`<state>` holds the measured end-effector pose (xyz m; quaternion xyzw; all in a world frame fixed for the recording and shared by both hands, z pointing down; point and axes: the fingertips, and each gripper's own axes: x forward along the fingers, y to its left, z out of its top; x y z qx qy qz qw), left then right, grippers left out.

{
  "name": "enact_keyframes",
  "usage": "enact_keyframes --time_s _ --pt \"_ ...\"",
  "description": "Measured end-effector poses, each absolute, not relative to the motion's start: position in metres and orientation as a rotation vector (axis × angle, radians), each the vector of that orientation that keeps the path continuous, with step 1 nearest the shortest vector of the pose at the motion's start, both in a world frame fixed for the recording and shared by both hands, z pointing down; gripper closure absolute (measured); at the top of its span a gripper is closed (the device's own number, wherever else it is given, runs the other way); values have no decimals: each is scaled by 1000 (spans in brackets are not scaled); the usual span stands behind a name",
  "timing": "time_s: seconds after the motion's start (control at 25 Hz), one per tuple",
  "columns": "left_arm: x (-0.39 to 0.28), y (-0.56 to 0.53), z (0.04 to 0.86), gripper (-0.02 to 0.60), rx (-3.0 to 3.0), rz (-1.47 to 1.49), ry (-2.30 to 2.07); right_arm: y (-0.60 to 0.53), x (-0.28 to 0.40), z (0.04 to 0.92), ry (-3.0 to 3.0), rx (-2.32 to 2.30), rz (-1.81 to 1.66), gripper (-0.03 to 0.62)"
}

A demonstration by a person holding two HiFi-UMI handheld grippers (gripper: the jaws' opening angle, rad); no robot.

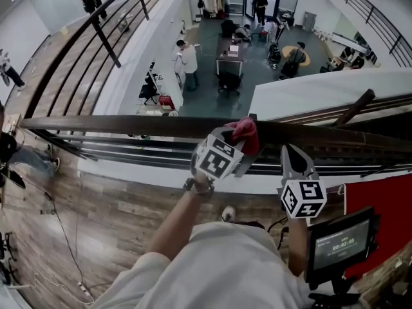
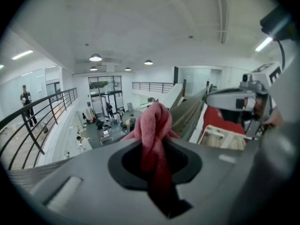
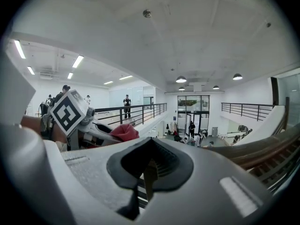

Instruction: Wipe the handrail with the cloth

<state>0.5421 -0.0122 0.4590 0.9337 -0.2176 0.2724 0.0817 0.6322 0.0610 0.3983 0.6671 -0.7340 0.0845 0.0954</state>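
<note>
The left gripper (image 1: pixel 239 144) clamps the red cloth (image 1: pixel 247 131) onto the handrail (image 1: pixel 116 125) just ahead of its jaws; the right gripper (image 1: pixel 288 152) (jaws together, empty) hangs beside it. Most of the rail likely awaits wiping.

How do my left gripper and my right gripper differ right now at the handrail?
The left gripper is shut on the red cloth, while the right gripper is shut with nothing in it. The left gripper holds the cloth on top of the handrail; the right gripper sits lower, its tip by the rail's near edge, and contact cannot be told. Both point toward the handrail.
</note>
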Motion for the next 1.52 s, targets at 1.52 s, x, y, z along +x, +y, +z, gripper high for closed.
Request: enact_keyframes --time_s 1.52 --pt "253 129 313 508 3063 316 -1270 163 412 312 -2416 1797 -65 591"
